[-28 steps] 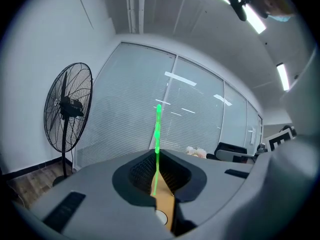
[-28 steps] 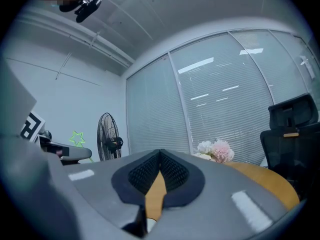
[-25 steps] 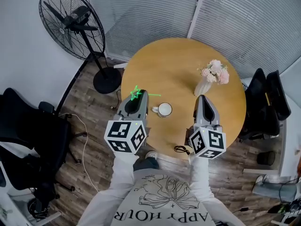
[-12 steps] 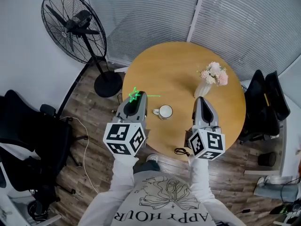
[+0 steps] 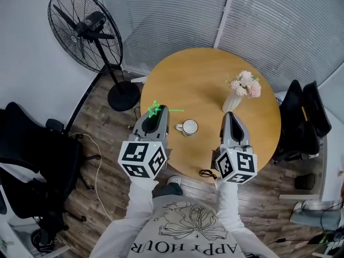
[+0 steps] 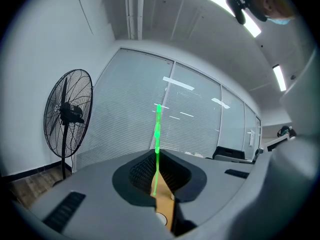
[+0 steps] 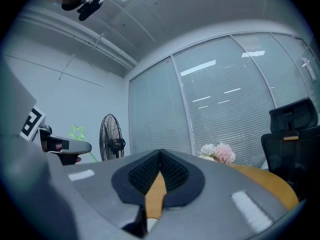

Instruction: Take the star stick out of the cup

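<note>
Star stick [image 5: 161,109], green, out of the cup [image 5: 188,127] and pinched in the left hand-held gripper [image 5: 157,112]. Left gripper view shows jaws pressed nearly together on the thin shaft [image 6: 157,134], which runs up in line w/ the jaw slit. Head view has the stick lying across the gripper's nose, star end on its outer side, plain end pointing over toward the cup's side. Right gripper view catches the star [image 7: 76,132] above the left hand-held gripper [image 7: 65,146], so it appears held raised, off the worktop [image 5: 204,74]. A shaft this thin prob. needs the near-shut pinch to stop it slipping or swinging.

Cup, white w/ handle, stands upright just to the right of the left gripper's nose and slightly behind its tip, roughly between the two tools, apart from both. Nothing visible in it; interior too small to read for certain. Extraction itself looks done; what remains, at a guess, is carrying the stick clear or setting it down.

Right hand-held gripper [image 5: 228,113] hangs right of the cup, jaws pressed together [image 7: 159,170] on nothing. Likely parked on standby, near enough to steady the cup if it rocks.

Vase of flowers [image 5: 242,87] sits just ahead of that gripper's nose. Beyond the left gripper, off the worktop: standing fan [image 5: 86,26] on the floor. Dark office chair [image 5: 306,117] far right.
</note>
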`<act>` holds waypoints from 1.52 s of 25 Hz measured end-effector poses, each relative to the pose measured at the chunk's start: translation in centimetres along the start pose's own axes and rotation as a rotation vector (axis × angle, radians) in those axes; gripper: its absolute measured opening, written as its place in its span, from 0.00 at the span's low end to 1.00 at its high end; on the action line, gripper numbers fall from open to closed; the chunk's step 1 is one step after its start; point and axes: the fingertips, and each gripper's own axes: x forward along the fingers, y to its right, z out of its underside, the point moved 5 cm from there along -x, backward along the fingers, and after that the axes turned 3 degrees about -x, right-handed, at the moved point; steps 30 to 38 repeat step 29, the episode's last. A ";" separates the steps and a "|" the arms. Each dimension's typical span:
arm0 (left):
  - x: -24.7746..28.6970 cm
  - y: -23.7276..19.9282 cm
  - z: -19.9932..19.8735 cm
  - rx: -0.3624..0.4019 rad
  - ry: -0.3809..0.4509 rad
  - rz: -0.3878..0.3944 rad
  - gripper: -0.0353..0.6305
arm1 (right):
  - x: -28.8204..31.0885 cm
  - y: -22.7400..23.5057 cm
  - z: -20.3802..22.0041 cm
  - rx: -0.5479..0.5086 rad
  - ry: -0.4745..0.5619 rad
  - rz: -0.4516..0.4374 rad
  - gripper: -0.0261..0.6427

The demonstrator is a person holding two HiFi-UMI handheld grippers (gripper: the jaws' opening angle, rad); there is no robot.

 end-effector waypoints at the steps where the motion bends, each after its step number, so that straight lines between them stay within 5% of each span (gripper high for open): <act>1: -0.1 0.0 0.0 0.000 0.000 0.001 0.09 | -0.1 0.0 0.0 0.000 0.000 0.001 0.06; 38: 0.3 0.3 0.1 0.002 -0.010 0.018 0.09 | 0.3 0.1 0.0 -0.007 -0.009 0.002 0.06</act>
